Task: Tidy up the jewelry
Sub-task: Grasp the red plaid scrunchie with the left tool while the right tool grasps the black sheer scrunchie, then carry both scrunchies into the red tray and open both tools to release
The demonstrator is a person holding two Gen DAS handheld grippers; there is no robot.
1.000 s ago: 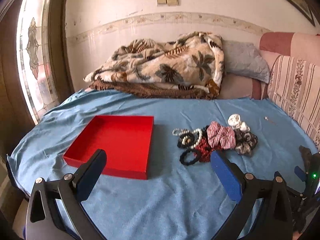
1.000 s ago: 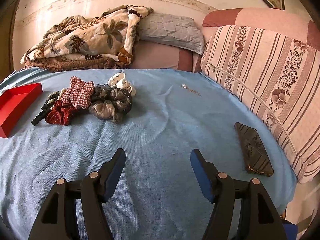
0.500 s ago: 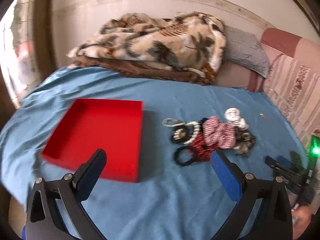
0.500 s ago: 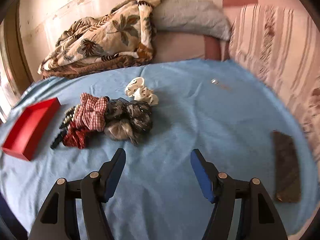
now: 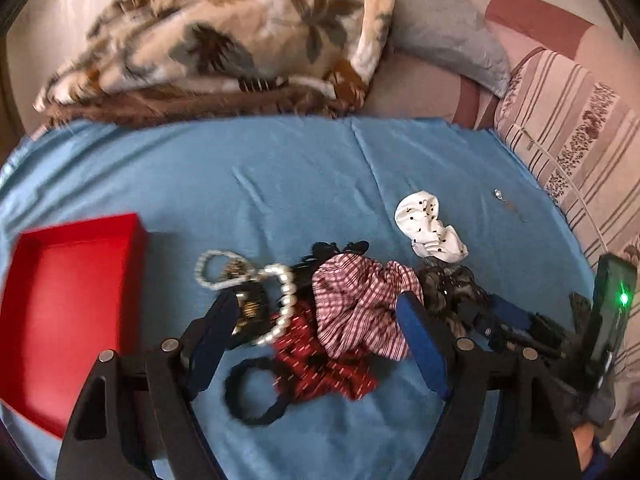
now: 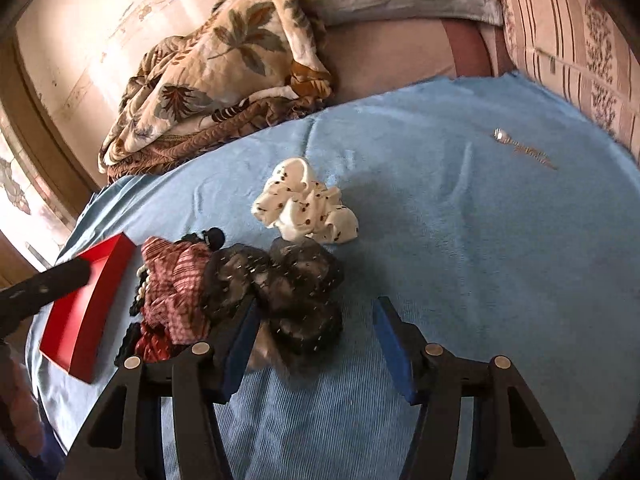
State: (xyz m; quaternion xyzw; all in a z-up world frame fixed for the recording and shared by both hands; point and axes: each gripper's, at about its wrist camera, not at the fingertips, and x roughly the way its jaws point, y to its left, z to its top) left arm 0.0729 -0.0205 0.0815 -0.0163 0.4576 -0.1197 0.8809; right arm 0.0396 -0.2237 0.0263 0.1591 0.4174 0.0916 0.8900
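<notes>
A pile of hair ties and jewelry lies on the blue sheet (image 5: 280,184). It holds a pearl bracelet (image 5: 282,292), a checked scrunchie (image 5: 360,308), a red scrunchie (image 5: 324,372), a black hair tie (image 5: 256,398), a dark scrunchie (image 6: 304,280) and a white dotted scrunchie (image 6: 308,208). Left of the pile is a red box (image 5: 68,312) with nothing in it. My left gripper (image 5: 318,308) hangs over the pile, its jaws closing, with pearls and checked scrunchie between them, not pinched. My right gripper (image 6: 316,312) is closing around the dark scrunchie, with a gap on the right side.
A thin chain with a stone (image 6: 520,146) lies apart at the far right of the sheet. A folded leaf-print blanket (image 5: 224,40) and a grey pillow (image 5: 444,44) lie at the back. A striped cushion (image 5: 572,128) borders the right side.
Both grippers have come in low over the pile, which now lies between their fingers. Both pairs of jaws have narrowed. The red box has slid to the left edge of the left wrist view.
</notes>
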